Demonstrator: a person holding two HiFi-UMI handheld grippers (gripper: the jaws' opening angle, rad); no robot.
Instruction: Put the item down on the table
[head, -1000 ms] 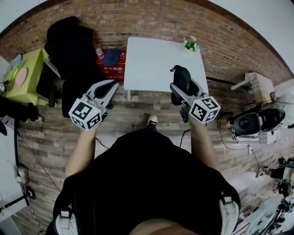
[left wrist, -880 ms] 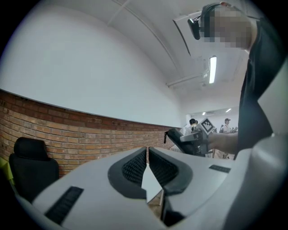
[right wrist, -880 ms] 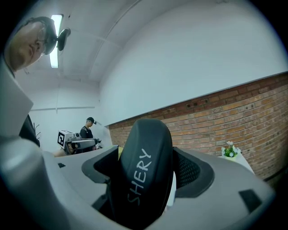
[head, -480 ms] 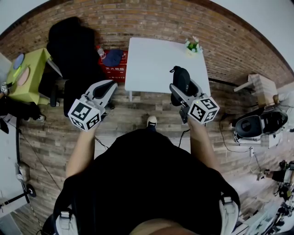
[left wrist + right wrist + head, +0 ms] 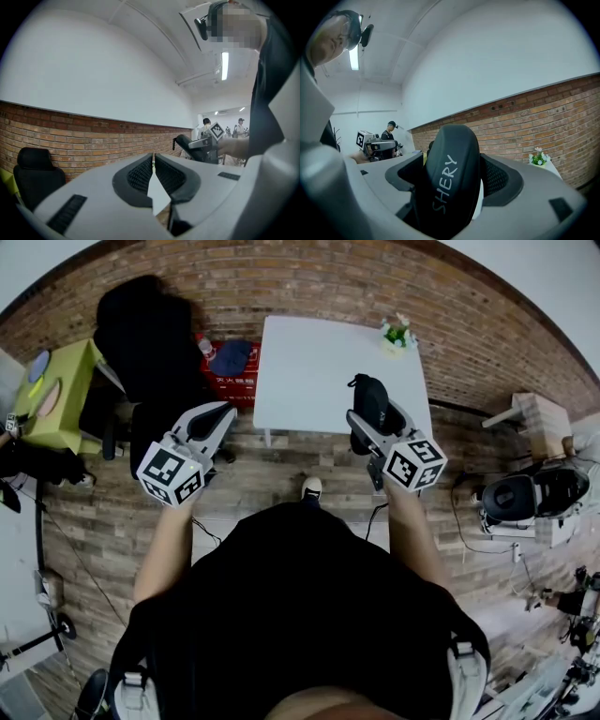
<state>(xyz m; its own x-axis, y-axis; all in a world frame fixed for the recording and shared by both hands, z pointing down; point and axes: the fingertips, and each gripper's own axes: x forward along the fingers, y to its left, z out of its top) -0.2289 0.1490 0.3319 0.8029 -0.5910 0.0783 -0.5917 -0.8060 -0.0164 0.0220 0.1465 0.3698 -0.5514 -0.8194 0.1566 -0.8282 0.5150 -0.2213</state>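
Observation:
A black oval case [image 5: 450,178] with the word SHERY on it is clamped between the jaws of my right gripper [image 5: 452,185]. In the head view the black case [image 5: 369,401] is held by the right gripper [image 5: 373,420] over the near edge of the white table [image 5: 309,371]. My left gripper [image 5: 214,420] hangs over the wooden floor left of the table, shut with nothing in it. Its pads [image 5: 140,174] meet in the left gripper view, where the left gripper [image 5: 153,169] points at the brick wall.
A small flower pot [image 5: 397,334] stands at the table's far right corner. A black chair [image 5: 145,329], a red crate [image 5: 230,371] and a green table [image 5: 56,395] are to the left. A wooden stool [image 5: 532,418] and another person's gear lie to the right.
Both grippers hold nearly the same place; the head camera has shifted slightly, so the table sits a little further right in view.

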